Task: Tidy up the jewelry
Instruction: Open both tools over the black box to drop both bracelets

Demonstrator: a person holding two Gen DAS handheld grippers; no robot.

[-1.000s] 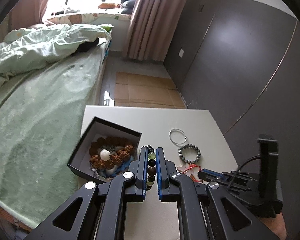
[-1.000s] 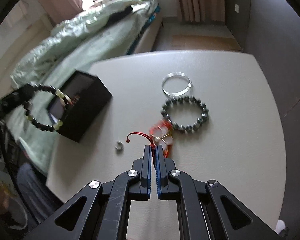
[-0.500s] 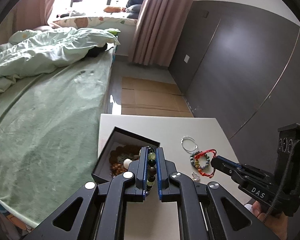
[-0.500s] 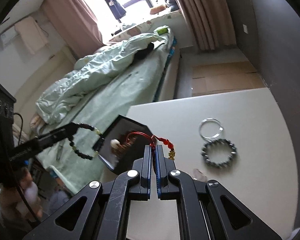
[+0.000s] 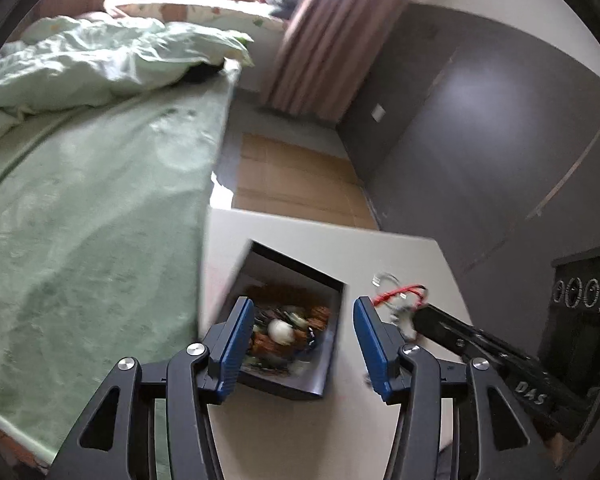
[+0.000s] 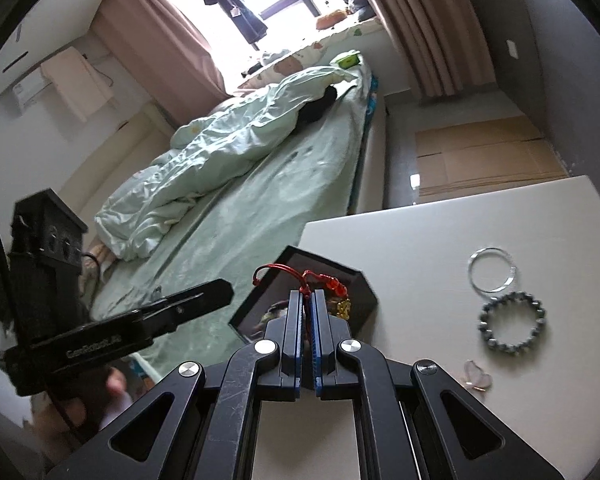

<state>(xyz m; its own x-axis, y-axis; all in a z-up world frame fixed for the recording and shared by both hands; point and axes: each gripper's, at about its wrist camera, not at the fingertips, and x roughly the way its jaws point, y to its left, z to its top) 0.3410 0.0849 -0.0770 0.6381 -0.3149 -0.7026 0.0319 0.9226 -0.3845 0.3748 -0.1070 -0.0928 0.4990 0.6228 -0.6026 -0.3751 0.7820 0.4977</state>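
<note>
Hanging low at centre frame over the black box (image 6: 324, 280), the right tongs (image 6: 308, 300) stay clenched on the red cord bracelet (image 6: 320, 278), nearer the drop than the left tongs (image 5: 304, 332), whose jaws have just been opening, empty, above the box's beads (image 5: 288, 328).
</note>
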